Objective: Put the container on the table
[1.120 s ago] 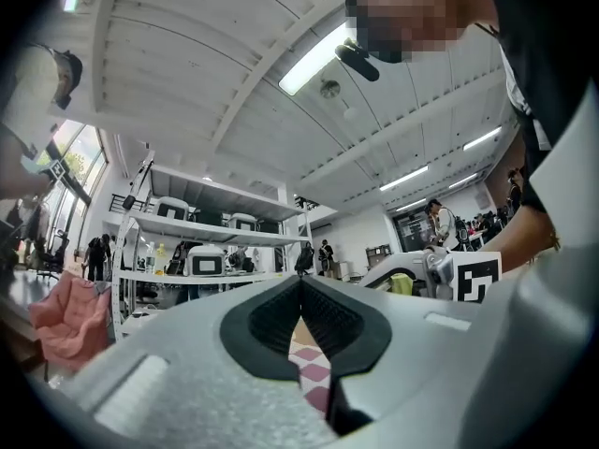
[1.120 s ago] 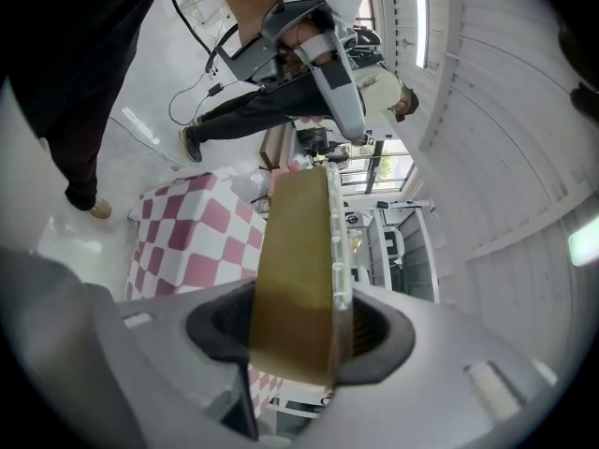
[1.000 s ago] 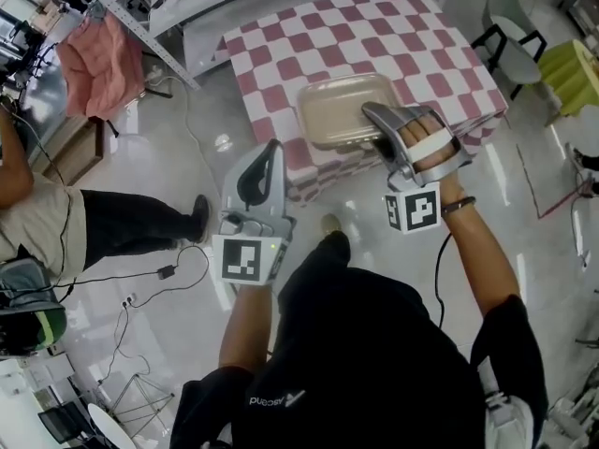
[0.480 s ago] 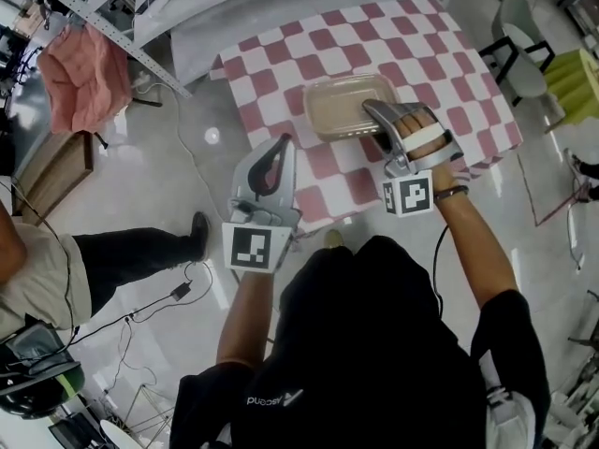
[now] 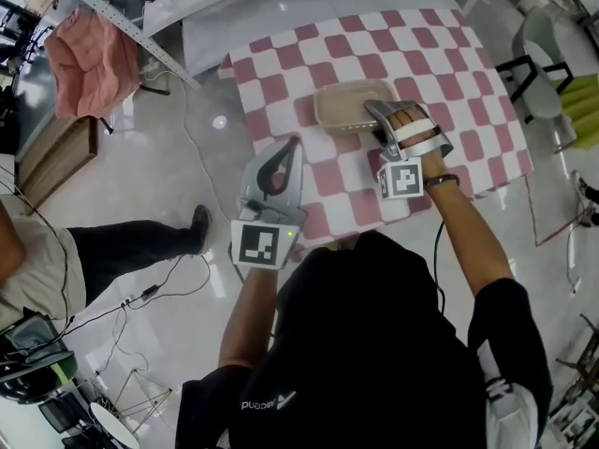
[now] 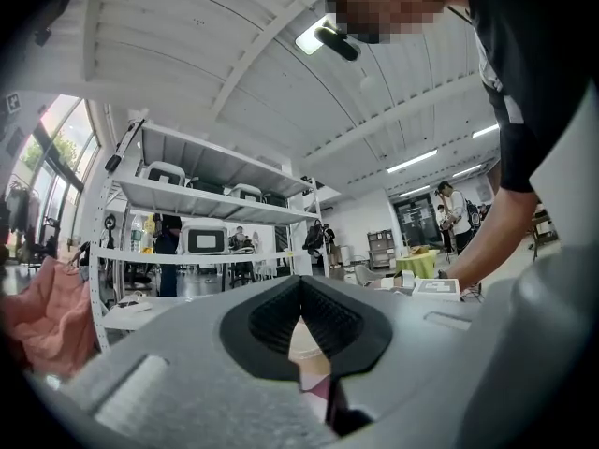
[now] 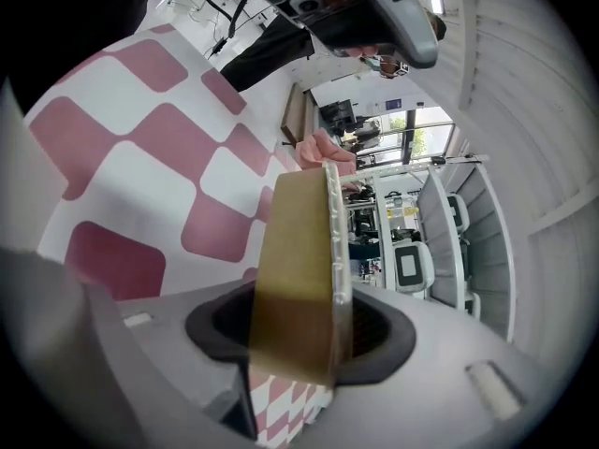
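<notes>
A tan, shallow rectangular container [image 5: 351, 106] is over the middle of the table with the pink-and-white checked cloth [image 5: 449, 54]. My right gripper [image 5: 382, 120] is shut on its near right rim. In the right gripper view the container [image 7: 299, 241] runs edge-on between the jaws of my right gripper [image 7: 299, 335], close over the cloth [image 7: 140, 185]; I cannot tell whether it touches. My left gripper [image 5: 278, 168] hovers level at the table's near left edge, apart from the container. Its tips meet, with nothing between them, in the left gripper view [image 6: 300, 288].
A pink cloth [image 5: 84, 64] hangs from a metal rack at the far left, with a wooden crate [image 5: 56, 157] below it. Another person's leg [image 5: 131, 237] and cables lie on the floor at the left. Chairs [image 5: 543, 54] stand to the right of the table.
Both grippers have moved forward over the table as the person stepped up to it. The container has gone from the near edge to the middle of the cloth and sunk lower.
</notes>
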Demonstrator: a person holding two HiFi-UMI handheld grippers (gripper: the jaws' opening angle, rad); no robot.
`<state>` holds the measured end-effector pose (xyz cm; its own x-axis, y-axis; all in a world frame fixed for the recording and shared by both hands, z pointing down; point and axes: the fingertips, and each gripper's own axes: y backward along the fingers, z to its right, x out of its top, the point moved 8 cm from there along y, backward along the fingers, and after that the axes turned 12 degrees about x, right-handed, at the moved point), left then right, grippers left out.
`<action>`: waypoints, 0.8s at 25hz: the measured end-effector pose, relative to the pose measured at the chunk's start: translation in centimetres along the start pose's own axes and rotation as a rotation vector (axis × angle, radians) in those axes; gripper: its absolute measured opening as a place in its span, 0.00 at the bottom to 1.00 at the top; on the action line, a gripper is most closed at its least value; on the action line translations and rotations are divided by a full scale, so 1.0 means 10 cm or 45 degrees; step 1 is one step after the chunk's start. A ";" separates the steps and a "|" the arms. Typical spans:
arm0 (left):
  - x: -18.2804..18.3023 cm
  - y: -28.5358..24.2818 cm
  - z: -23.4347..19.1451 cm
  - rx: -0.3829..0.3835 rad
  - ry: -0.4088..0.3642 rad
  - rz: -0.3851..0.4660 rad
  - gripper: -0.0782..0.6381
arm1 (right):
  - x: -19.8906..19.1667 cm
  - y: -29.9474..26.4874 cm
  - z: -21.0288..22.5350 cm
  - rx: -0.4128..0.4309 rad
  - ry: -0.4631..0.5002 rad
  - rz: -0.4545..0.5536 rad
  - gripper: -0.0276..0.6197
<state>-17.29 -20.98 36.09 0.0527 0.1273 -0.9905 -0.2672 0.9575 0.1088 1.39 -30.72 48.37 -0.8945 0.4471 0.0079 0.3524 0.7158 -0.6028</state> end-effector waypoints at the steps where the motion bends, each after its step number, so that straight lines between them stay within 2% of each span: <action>1: -0.02 -0.03 0.01 0.008 0.003 -0.009 0.12 | -0.03 -0.05 -0.01 0.014 0.010 0.003 0.37; 12: -0.07 -0.17 0.10 0.110 0.001 -0.074 0.12 | -0.20 -0.43 -0.14 0.188 0.063 0.091 0.38; 15: -0.07 -0.19 0.12 0.119 0.001 -0.083 0.12 | -0.23 -0.48 -0.17 0.272 0.048 0.119 0.45; 20: -0.10 -0.24 0.16 0.124 0.010 -0.094 0.12 | -0.20 -0.43 -0.20 0.456 -0.046 0.246 0.54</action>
<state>-15.20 -23.03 36.94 0.0614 0.0535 -0.9967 -0.1680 0.9849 0.0426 2.17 -33.61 52.51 -0.8324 0.5315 -0.1567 0.4025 0.3857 -0.8302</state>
